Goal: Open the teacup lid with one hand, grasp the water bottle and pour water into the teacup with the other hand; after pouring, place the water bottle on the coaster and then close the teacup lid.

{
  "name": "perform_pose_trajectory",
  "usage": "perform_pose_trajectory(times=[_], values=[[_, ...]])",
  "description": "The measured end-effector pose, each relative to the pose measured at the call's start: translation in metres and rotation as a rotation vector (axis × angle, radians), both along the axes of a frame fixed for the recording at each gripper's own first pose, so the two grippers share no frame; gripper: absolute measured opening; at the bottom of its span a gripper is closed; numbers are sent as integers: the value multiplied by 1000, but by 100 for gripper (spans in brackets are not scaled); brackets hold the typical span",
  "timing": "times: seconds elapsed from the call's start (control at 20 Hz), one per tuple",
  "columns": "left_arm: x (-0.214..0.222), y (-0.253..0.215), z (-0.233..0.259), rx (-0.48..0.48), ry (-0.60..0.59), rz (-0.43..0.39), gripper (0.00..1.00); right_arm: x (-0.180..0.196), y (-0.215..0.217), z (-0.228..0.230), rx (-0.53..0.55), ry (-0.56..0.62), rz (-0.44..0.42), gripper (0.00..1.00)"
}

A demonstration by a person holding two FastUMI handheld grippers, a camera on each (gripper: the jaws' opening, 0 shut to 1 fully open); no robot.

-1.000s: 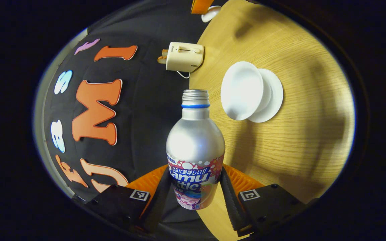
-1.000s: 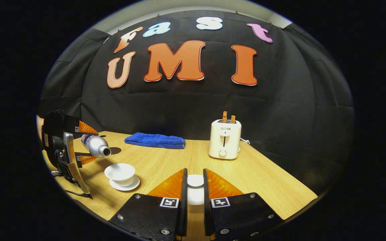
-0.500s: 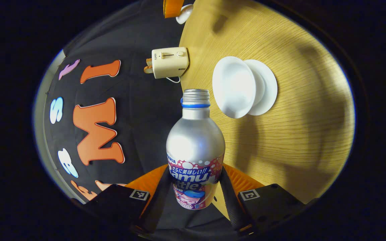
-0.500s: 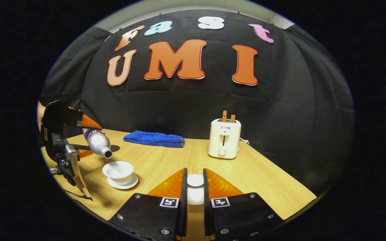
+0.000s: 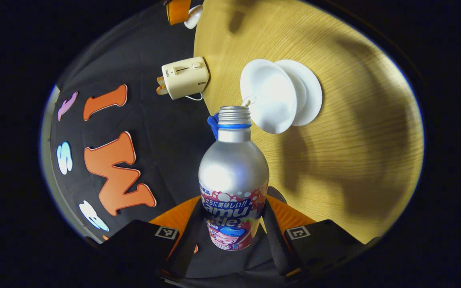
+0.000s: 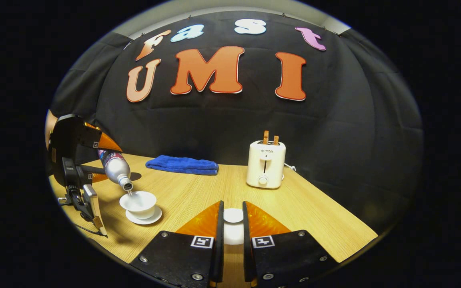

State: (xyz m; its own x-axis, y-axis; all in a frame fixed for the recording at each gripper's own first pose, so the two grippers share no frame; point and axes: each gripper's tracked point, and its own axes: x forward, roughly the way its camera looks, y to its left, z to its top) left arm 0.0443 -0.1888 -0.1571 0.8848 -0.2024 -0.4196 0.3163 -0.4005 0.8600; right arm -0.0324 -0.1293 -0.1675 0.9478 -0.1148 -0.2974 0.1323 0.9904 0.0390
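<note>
Smooth silver metal water bottle (image 5: 233, 176) clamped between left tongs (image 5: 232, 236), tipped mouth-down over round white glossy teacup (image 6: 138, 201) on saucer (image 6: 143, 217), thin stream seemingly falling, right tongs (image 6: 233, 234) clenched on white domed lid (image 6: 233, 216) above grained wooden desk (image 6: 302, 212)

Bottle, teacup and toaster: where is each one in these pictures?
Bottle (image 5: 233, 172), left gripper view, on its bare metal shoulder.
Teacup (image 6: 138, 202), right gripper view, on its outer wall.
Toaster (image 6: 265, 170), right gripper view, on its front face.
</note>
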Motion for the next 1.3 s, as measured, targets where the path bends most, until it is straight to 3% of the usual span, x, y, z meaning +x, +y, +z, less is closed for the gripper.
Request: perform_pose_trajectory(times=[0.1, 0.35, 0.5, 0.85, 0.95, 1.0, 1.1, 1.3], values=[[2, 0, 2, 23, -2, 4, 80, 1, 0, -1, -1, 2, 0, 21], [1, 3, 9, 91, -12, -2, 80, 2, 1, -1, -6, 1, 4, 21], [3, 2, 18, 119, -30, -7, 86, 2, 2, -1, -7, 1, 5, 21], [2, -2, 30, 199, -60, -40, 85, 1, -1, 0, 7, -3, -4, 21], [3, -2, 31, 216, -60, -38, 80, 3, 0, -1, 8, -3, -5, 20], [2, -3, 32, 226, -63, -40, 83, 2, 0, -3, 7, 1, -3, 17], [0, -4, 35, 249, -73, -46, 86, 2, -1, -4, 1, 6, -4, 21], [4, -9, 46, 286, -92, -50, 83, 1, -1, -1, 1, -1, -4, 21]])
